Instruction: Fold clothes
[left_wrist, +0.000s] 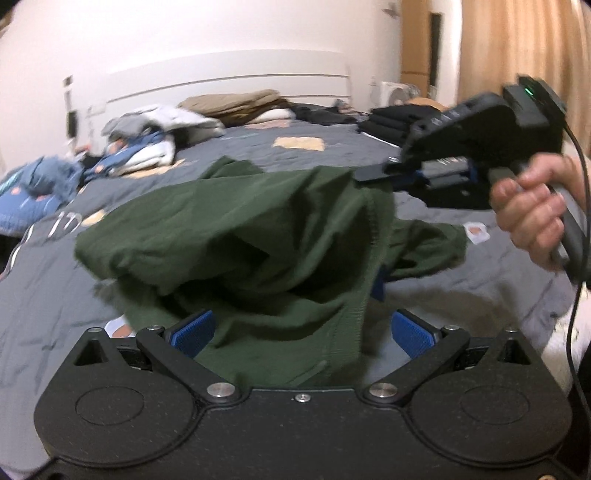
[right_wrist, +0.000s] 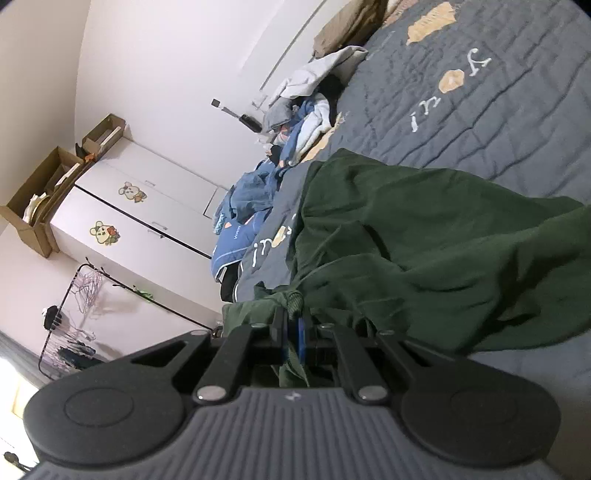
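Note:
A dark green garment (left_wrist: 236, 236) hangs bunched above the grey quilted bed (left_wrist: 303, 147). In the left wrist view its lower folds drape over and between the wide-apart blue pads (left_wrist: 194, 332) of my left gripper (left_wrist: 295, 306), which stands open; the cloth hides the fingertips. My right gripper (left_wrist: 369, 173), held by a hand (left_wrist: 532, 210) at the right, is shut on the garment's upper edge. In the right wrist view, which is rolled sideways, the right gripper (right_wrist: 293, 325) pinches a green hem, and the rest of the garment (right_wrist: 424, 251) spreads out over the bed.
A heap of blue, white and grey clothes (left_wrist: 140, 144) lies at the bed's far left, and dark folded clothes (left_wrist: 388, 122) lie at the far right. A white headboard (left_wrist: 229, 85) stands behind. In the right wrist view there is a white wardrobe (right_wrist: 147, 210) and a clothes rack (right_wrist: 74, 314).

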